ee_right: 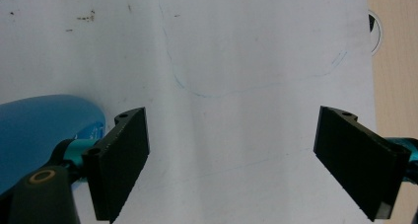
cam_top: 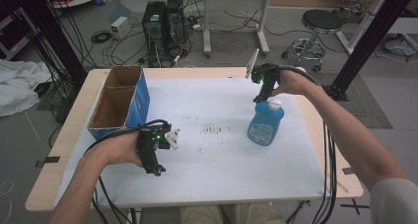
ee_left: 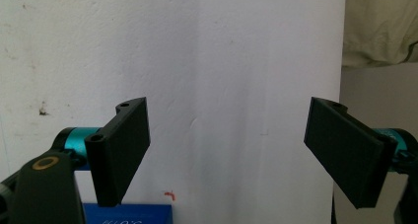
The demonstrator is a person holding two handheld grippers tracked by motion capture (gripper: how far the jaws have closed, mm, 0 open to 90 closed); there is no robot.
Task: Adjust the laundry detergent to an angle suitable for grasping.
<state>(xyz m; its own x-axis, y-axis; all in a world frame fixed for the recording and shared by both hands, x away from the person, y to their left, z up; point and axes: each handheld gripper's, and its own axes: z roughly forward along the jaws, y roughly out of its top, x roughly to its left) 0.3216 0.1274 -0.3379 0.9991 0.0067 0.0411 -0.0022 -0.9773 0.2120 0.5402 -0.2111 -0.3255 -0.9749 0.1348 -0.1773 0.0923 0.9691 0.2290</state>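
While both grippers are hovering w/ jaws wide and gripping nothing, work is looking barely begun: blue bottle (cam_top: 265,122) is standing upright on the white sheet (cam_top: 217,160), ungrasped, prob. awaiting pickup. Right gripper (cam_top: 261,96) is hanging just above/behind the bottle's white cap (cam_top: 274,104); in the right gripper view the bottle (ee_right: 42,130) is sitting outside the jaws, beside the left-hand one, not between them. Left gripper (cam_top: 156,169) is idling well apart from it, near the blue cardboard box (cam_top: 121,103).

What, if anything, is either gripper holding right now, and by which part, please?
Nothing is held. The left gripper and right gripper are both open with bare white table cover between them; the blue bottle stands untouched beside the right one.
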